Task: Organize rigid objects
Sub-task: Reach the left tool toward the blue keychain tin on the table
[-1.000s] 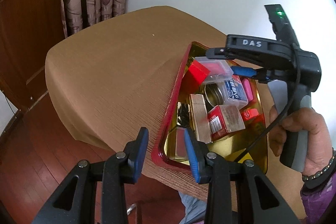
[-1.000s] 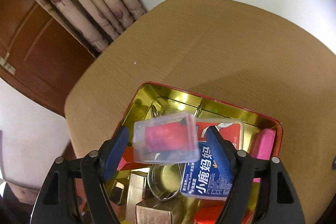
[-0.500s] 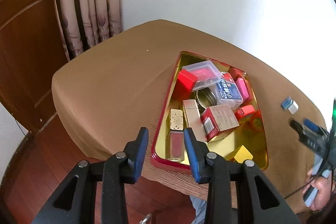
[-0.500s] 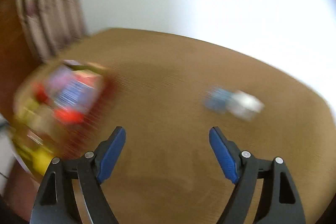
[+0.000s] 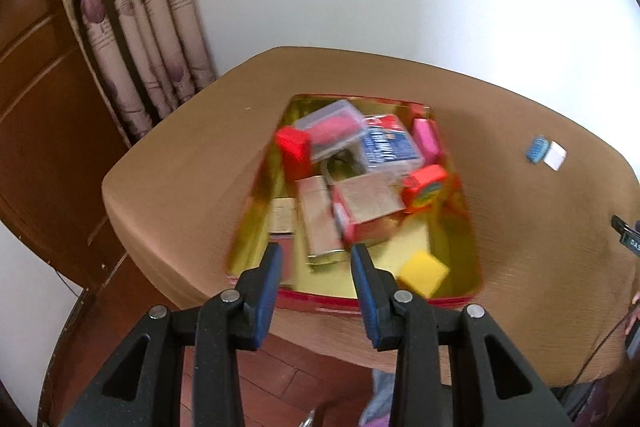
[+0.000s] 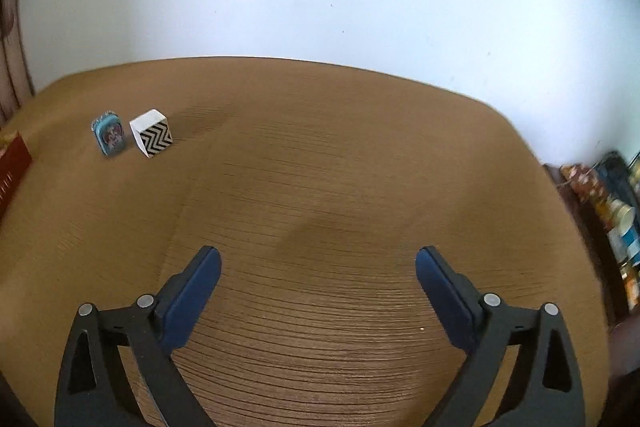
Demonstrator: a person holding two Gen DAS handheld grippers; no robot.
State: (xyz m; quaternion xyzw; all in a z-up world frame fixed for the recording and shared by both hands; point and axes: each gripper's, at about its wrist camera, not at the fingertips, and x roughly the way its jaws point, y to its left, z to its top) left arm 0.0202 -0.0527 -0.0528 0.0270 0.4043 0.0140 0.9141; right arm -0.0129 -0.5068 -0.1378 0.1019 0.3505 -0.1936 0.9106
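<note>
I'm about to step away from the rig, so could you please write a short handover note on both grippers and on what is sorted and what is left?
Left gripper: open, narrow gap, empty, hovering over the near end of the red tray.
Right gripper: wide open, empty, over bare table, pointing away from the tray.
Done: the tray holds a heap of boxes, among them a clear plastic case, a blue-labelled box and a yellow block.
Left: two small things stand side by side outside the tray, a little blue tin and a white box with black zigzags. They probably go in next; the right gripper is nearer.
</note>
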